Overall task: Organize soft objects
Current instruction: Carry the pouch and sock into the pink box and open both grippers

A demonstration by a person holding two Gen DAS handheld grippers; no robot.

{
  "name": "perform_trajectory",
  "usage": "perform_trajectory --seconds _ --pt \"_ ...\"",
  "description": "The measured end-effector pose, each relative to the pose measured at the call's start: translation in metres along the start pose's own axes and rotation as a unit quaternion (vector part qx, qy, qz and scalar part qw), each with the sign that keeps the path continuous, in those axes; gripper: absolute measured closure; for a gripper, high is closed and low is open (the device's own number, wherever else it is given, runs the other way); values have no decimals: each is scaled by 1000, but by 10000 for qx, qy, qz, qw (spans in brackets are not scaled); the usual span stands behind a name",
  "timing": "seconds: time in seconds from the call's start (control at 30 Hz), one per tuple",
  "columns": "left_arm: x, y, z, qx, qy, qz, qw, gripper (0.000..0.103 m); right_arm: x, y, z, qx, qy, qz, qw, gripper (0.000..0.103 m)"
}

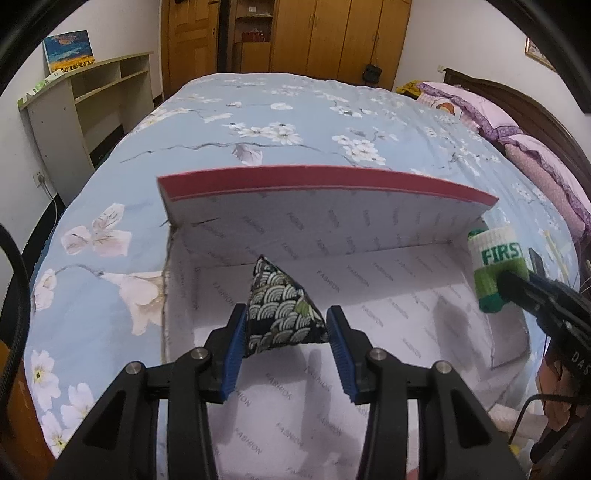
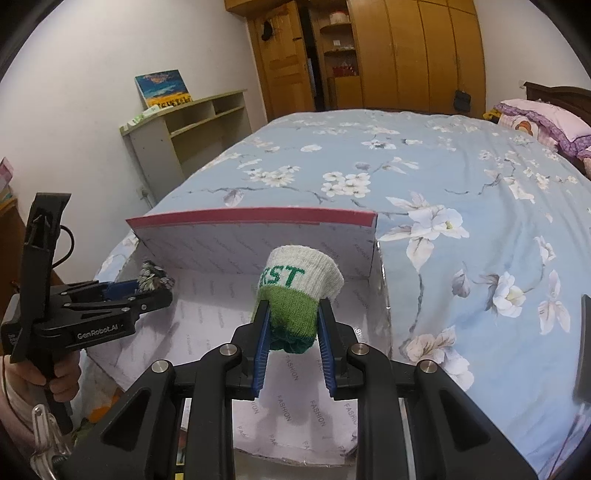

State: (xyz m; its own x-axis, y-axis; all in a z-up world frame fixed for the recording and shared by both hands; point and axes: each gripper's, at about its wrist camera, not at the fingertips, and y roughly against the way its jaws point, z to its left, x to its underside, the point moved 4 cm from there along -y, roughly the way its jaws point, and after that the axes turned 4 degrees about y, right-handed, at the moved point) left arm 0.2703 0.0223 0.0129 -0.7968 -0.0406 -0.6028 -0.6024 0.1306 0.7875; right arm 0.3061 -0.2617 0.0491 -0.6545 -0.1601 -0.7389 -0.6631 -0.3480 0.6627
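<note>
Gripping a dark triangular pouch (image 1: 284, 310) w/ a white wave print, the left gripper (image 1: 286, 332) sits at bottom centre of its own view, blue pads (image 1: 232, 354) pressed on both sides of the pouch. Pouch hangs over the open box (image 1: 369, 229), a white-lined carton printed "FASHION", red-edged lid flap standing up at the back. Box rests on the bed (image 1: 258, 110), blue floral cover.

Right gripper (image 2: 291, 325), bottom centre of its view, has its jaws clamped on a rolled sock (image 2: 299, 291): white cuff w/ green letters, green lower part. Sock is also above the box interior, nearer the box's right wall.

In the right-wrist view the left gripper shows at centre left, a hand (image 2: 55, 376) on its handle at lower left, pouch barely visible at its tip. In the left-wrist view the sock and right gripper show at the right edge.

Pink pillows (image 1: 480, 107) lie upper right, a shelf unit (image 1: 92, 96) upper left, wooden wardrobe (image 1: 332, 33) at top.
</note>
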Motion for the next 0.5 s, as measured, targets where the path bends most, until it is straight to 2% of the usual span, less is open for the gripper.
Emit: perform_trajectory --seconds 0.33,0.5 --pt "-3 -12 -8 -373 -15 76 9993 57 0 -23 0 16 232 216 9995 78" --pt "-2 -21 -7 -608 33 180 9980 52 3 -32 -1 -33 184 339 9993 78"
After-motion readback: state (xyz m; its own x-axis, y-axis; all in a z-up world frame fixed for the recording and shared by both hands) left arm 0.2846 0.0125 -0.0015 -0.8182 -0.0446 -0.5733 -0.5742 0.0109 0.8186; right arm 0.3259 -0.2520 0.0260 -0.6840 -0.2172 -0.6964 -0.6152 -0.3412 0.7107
